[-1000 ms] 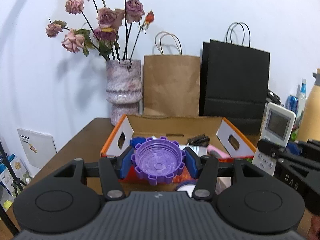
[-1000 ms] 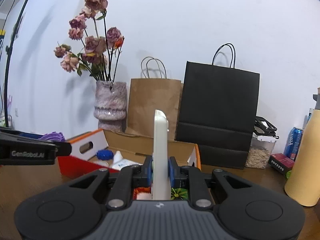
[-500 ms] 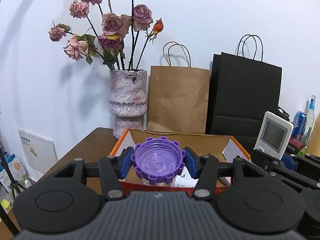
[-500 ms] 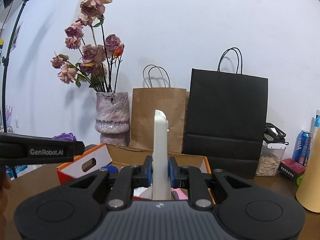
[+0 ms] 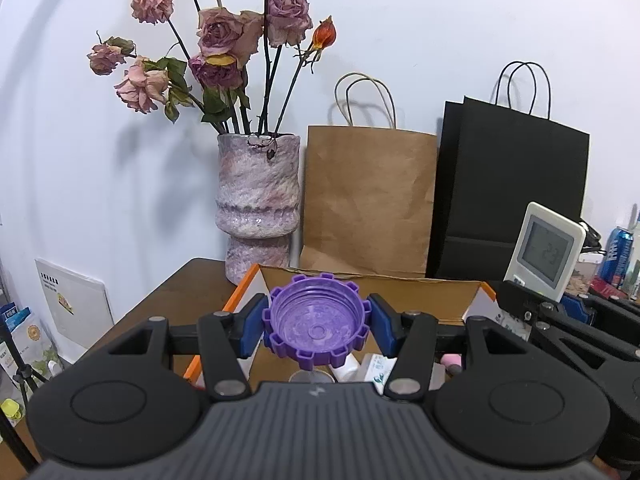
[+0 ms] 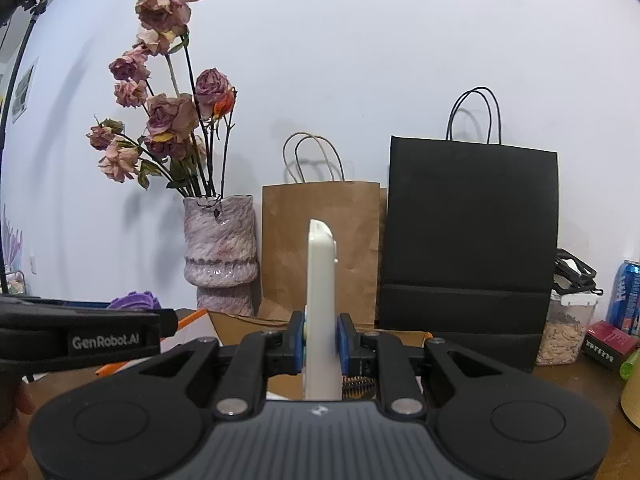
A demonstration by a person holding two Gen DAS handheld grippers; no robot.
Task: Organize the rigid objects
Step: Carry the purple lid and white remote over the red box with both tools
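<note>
1. Worktop (image 5: 168, 296): brown surface in the lower left of the left view, carrying an open cardboard box (image 5: 360, 284) with orange edges at lower centre. Small items lie inside the box; most are hidden behind the fingers.
2. Backdrop: a black bag (image 6: 472, 240), a brown paper bag (image 5: 368, 200) and a vase (image 5: 258, 204) of dried roses stand against the wall behind the box.
3. Right gripper (image 6: 321, 344): fingers clenched on a white thermometer (image 6: 320, 280), held upright and edge-on at centre frame, above the box's near side.
4. Left gripper (image 5: 316, 326): fingers grasping a purple cap (image 5: 316, 324), open side facing the camera, over the box's near-left part.
5. Judgement: both items are in transit. Recommended practice: carry each level to a free spot, lower until supported, then release, keeping the two grippers apart.
</note>
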